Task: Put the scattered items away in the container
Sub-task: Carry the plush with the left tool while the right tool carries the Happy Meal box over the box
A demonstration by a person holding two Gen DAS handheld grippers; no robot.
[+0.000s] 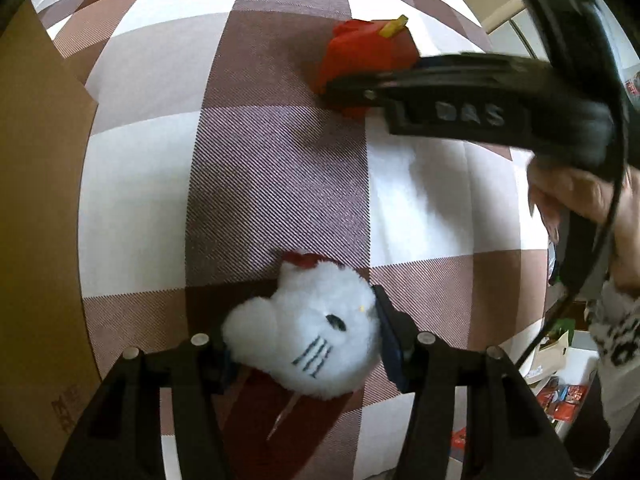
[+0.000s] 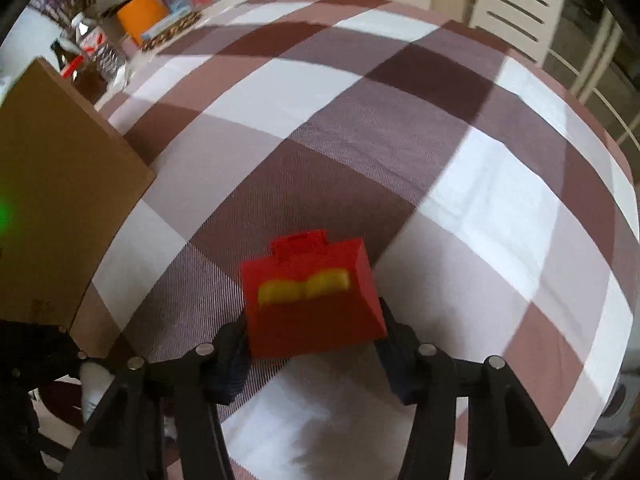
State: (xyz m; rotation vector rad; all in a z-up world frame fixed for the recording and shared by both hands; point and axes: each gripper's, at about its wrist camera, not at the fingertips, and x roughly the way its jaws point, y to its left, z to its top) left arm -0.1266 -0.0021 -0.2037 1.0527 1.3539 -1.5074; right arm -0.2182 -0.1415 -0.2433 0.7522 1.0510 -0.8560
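Holding two toys at once, we are at the pick-up stage of the tidy: the left gripper (image 1: 304, 340) is clamped on a white plush cat head (image 1: 308, 332), and the right gripper (image 2: 314, 336) has its pads against both sides of a red toy block (image 2: 312, 300) with a yellow strip across its face. Both toys sit low over the counter, which is covered by a brown and white checked cloth (image 2: 400, 140). The cardboard box (image 1: 36, 220), which we take to be the container, stands at the left edge of both views, just beside the plush and farther from the block; its opening is not visible, so we cannot tell what is inside. Seen from the left wrist camera, the right gripper lies over the block at the far right, with a person's hand (image 1: 580, 192) behind it. To do this step well, we judge that the plush, being soft, needs a firm squeeze near its middle so it does not slip out, while the rigid block needs flat, even contact on its sloped sides. We should lift both clear of the cloth before swinging left, raise them above the box wall, and release one at a time so the grippers do not collide.
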